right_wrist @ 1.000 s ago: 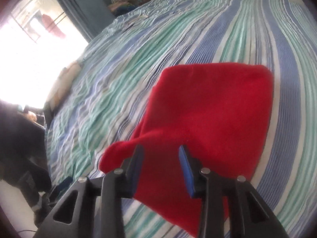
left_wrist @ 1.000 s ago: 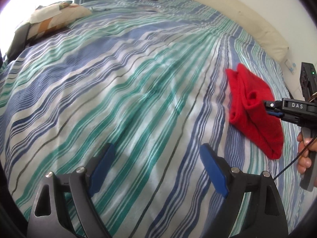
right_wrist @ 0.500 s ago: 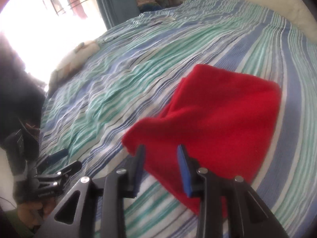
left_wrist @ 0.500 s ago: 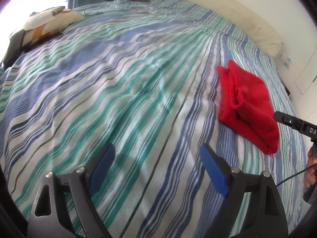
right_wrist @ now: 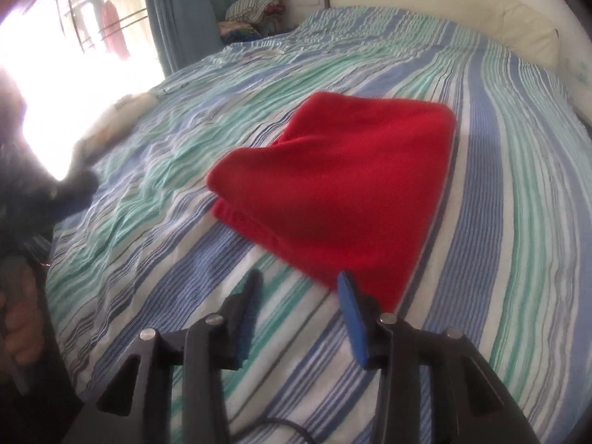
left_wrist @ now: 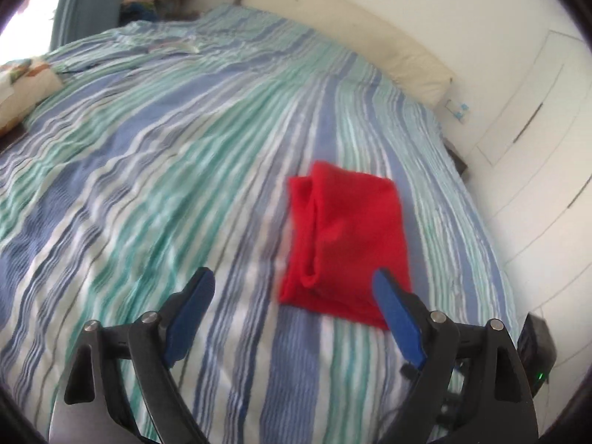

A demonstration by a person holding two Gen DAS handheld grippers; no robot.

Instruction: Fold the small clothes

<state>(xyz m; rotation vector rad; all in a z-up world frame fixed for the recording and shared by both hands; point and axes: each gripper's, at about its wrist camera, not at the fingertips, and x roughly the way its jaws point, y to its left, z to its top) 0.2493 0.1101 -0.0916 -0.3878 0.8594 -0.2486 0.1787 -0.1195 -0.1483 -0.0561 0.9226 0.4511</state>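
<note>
On the bed, over a striped sheet (left_wrist: 155, 170) of blue, green and white, a folded red cloth (left_wrist: 351, 236) is lying flat, right of the middle in the left wrist view and near the centre in the right wrist view (right_wrist: 344, 181). It is being seen as a rough rectangle with a doubled edge along its left side, and nothing is resting on top of it.

The left gripper (left_wrist: 292, 299) is being held above the sheet with its jaws wide apart and closing slightly; nothing is gripped, though the cloth's near corner is being partly covered in the picture by its right finger. The right gripper (right_wrist: 299, 296) is being held just short of the cloth's near edge, its jaws opening, with only striped sheet showing between them; it is released and touching nothing.

Around the cloth, the sheet is lying wrinkled but bare. A patterned pillow (left_wrist: 22, 88) is sitting at the bed's left edge, well apart from the cloth. A cream headboard cushion (left_wrist: 351, 40) is running along the far side of the bed, against a white wall. A heap of clothes (right_wrist: 255, 11) is piled beyond the far corner, beside a blue curtain (right_wrist: 185, 11), next to a bright window. A hand (right_wrist: 22, 318) is partly showing at the left border of the right wrist view. Nothing is standing between either gripper and the cloth.
</note>
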